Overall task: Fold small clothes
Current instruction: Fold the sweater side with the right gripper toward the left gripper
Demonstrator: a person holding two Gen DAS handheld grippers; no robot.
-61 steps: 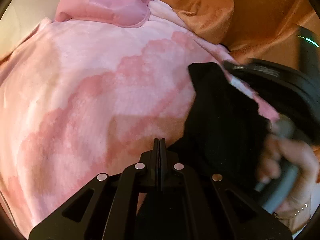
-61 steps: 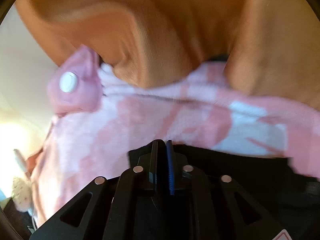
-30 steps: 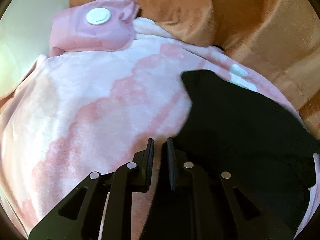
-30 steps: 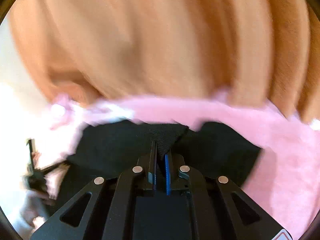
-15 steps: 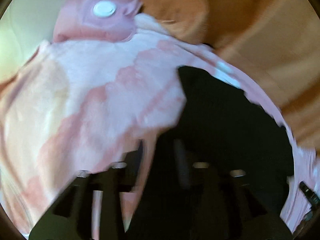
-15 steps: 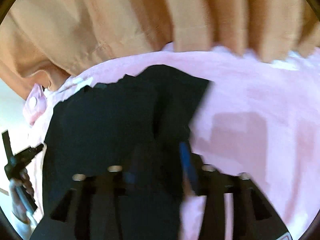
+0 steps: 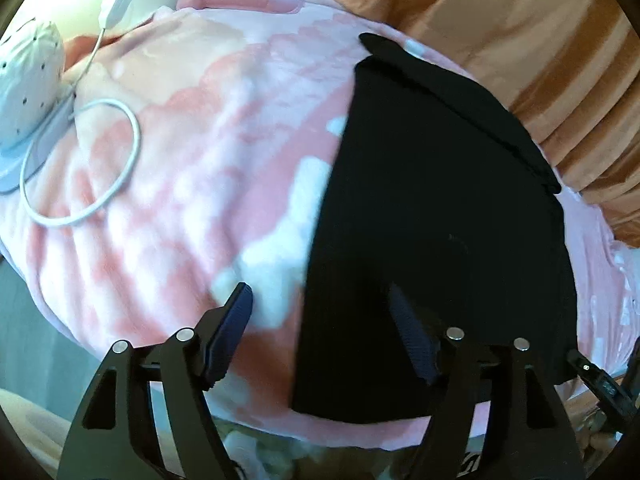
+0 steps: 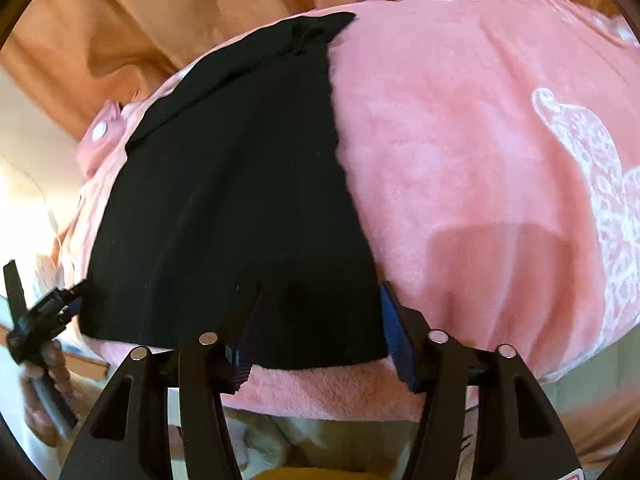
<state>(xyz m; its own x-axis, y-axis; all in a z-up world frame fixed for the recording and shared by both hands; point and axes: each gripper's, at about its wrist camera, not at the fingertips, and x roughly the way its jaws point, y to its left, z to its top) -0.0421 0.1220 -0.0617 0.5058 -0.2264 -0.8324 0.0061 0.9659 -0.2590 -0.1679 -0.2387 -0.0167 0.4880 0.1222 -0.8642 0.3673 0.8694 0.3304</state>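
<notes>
A black garment [image 7: 432, 208] lies flat on the pink blanket [image 7: 192, 152], long axis running near to far; both grippers, left [image 7: 320, 332] and right [image 8: 320, 328], hover fingers apart and empty over its near hem, the left's just widened, the right's just narrowed.

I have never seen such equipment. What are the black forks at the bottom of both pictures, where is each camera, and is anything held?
A person holds a hand tool with two fingers in each hand; each carries a camera looking along those fingers. One picture comes from the left gripper, the other from the right gripper. A black garment lies flat on a pink blanket, near orange curtains. A white cable lies further left. The left jaws just opened, the right just narrowed; both stand open above the garment's near edge, holding nothing.
</notes>
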